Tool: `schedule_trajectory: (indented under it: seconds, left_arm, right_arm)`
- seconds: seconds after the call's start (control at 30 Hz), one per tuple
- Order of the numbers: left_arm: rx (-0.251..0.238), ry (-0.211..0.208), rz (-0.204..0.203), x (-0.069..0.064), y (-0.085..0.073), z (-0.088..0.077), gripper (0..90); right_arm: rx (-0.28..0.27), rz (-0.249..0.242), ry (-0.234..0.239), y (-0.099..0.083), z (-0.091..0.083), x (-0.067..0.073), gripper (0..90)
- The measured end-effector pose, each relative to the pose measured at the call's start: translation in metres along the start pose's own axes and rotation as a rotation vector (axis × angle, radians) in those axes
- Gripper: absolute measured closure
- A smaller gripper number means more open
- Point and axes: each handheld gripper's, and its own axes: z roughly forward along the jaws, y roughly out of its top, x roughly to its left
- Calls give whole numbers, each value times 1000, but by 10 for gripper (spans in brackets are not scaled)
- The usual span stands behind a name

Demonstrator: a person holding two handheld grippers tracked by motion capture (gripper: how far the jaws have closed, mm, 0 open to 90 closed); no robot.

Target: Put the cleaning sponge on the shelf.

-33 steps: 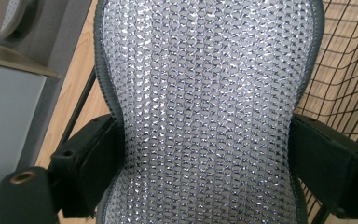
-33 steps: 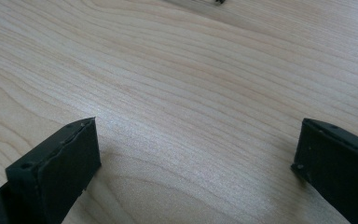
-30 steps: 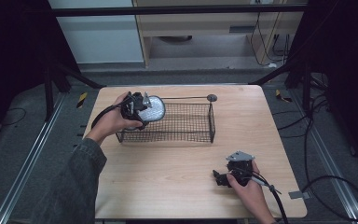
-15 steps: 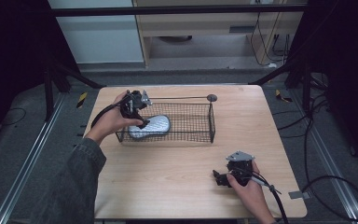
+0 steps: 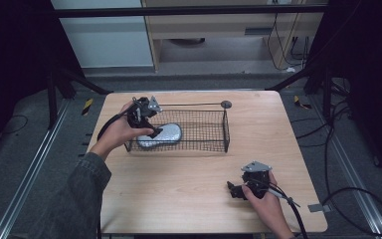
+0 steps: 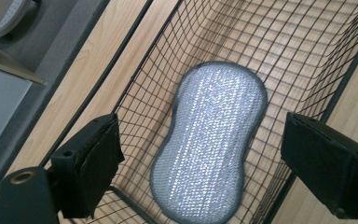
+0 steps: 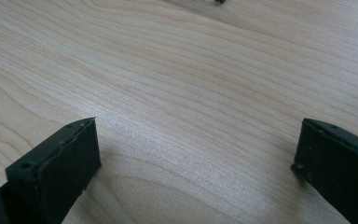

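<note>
A silvery peanut-shaped scouring sponge [image 5: 160, 135] [image 6: 212, 140] lies flat on the floor of the black wire basket [image 5: 201, 130] [image 6: 307, 42], at its left end. My left gripper [image 5: 152, 131] [image 6: 205, 135] hovers over the basket's left edge and points down at the sponge. Its jaws have just been closing, but they stand apart with nothing between them. My right gripper [image 5: 234, 190] [image 7: 200, 135] rests low over the bare wood near the table's front right, open and empty.
The wooden table [image 5: 189, 199] carries the basket at its back left. A thin rod with a round disc end [image 5: 225, 104] runs along the basket's far rim. The table's right edge [image 5: 311, 189] lies close to my right hand.
A second ago my left gripper held the sponge above the basket's left end. It let go, and the sponge now lies on the basket floor. The right gripper has not moved.
</note>
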Motion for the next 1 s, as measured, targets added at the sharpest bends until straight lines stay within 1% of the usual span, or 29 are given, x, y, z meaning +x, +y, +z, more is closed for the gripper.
schedule_trajectory:
  seconds: [0.1,0.13,0.2,0.23,0.3,0.33,0.5,0.57,0.6,0.63,0.67,0.73,0.8,0.87,0.9,1.0]
  left_arm:
    - [-14,-9,-34,-6,1,0,105]
    - [-24,-7,-52,-9,2,-1,82]
    - [-31,-6,-58,-11,3,-1,74]
    - [-35,-9,-74,-15,4,-1,64]
    - [-33,-8,-76,-16,5,-2,57]
    - [-39,-6,-82,-18,5,-2,57]
    - [-49,-10,-140,-24,6,-2,51]
    - [-51,4,-159,-27,7,-3,50]
    - [-56,5,-171,-28,7,-4,50]
    - [-66,-2,-192,-29,7,-4,50]
    - [-68,-7,-202,-31,7,-5,48]
    - [-70,0,-205,-35,7,-5,46]
    - [-74,-6,-207,-38,7,-5,44]
    - [-89,-10,-208,-43,7,-6,45]
    - [-92,-6,-208,-46,7,-7,45]
    - [-118,-9,-224,-55,6,-11,37]
  right_arm:
    - [0,-2,-1,0,0,0,4]
    - [0,1,1,0,0,0,4]
    - [1,1,1,0,0,0,4]
    - [-1,1,1,0,0,0,4]
    - [1,3,2,0,0,0,4]
    - [1,3,1,0,0,0,4]
    - [0,2,1,0,0,0,4]
    - [1,4,2,0,0,0,4]
    - [1,4,2,0,0,0,4]
    - [0,0,1,0,0,0,4]
    - [1,5,3,0,0,0,4]
    - [1,1,1,0,0,0,4]
    - [1,1,1,0,0,0,4]
    - [0,2,1,0,0,0,4]
    - [0,2,1,0,0,0,4]
    - [0,0,0,0,0,0,4]
